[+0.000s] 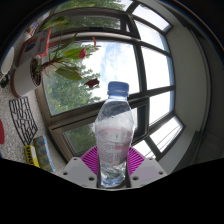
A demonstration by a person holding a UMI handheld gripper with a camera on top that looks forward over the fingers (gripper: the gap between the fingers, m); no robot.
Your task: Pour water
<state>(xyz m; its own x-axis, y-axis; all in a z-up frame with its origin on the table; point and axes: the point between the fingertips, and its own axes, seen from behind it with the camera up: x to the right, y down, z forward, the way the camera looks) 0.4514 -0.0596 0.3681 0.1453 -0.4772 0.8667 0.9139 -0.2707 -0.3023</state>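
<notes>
Leftward, a dark patterned object (22, 120) hangs beside a potted plant (62, 60) set against the window (130, 70). Centrally, the water bottle (114, 135) stands between the gripper (113, 165) fingers, its long axis upright, blue cap on top, both pink pads (93, 160) seemingly pressed to its sides, so it looks pinched and lifted. No cup or supporting surface shows; pouring will likely need tilting the bottle sideways. Rightward, window panes curve away, daylight beyond.

Bright daylight through the windows (150, 70), backlit water bottle (115, 135) glinting, dim shadowed foreground, strong fisheye bending of the window frames
</notes>
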